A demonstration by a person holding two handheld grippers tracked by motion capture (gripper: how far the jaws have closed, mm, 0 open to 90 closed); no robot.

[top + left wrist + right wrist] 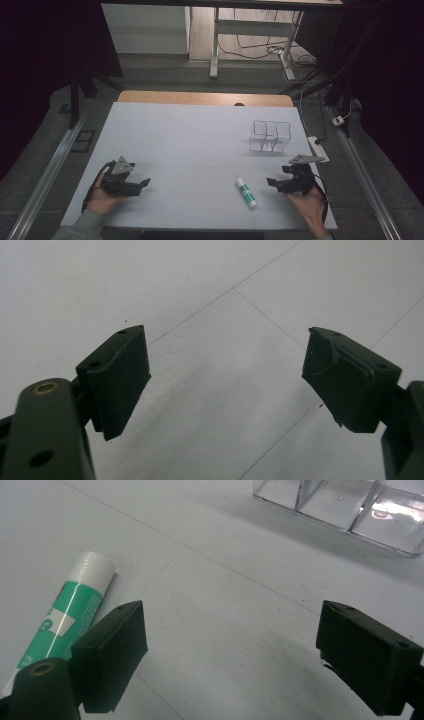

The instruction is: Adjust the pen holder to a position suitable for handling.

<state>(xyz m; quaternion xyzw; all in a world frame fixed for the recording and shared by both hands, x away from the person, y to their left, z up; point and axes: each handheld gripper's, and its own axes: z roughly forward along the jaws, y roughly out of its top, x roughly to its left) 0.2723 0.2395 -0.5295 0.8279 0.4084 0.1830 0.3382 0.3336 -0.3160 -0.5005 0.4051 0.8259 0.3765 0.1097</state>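
Left gripper (pixel 145 182) rests low at the table's (pixel 200 145) near left corner, jaws spread wide, nothing between them. Right gripper (pixel 270 181) sits at the near right edge, jaws equally wide and empty. Both point inward.

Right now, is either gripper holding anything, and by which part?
Nothing is held. Both the left gripper and right gripper have open, empty jaws; the glue stick lies untouched.

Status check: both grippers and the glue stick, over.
Left hand-held gripper open, empty. Right hand-held gripper open, beside green-and-white glue stick, lying flat, untouched. Clear plastic divided organiser beyond; nothing between.
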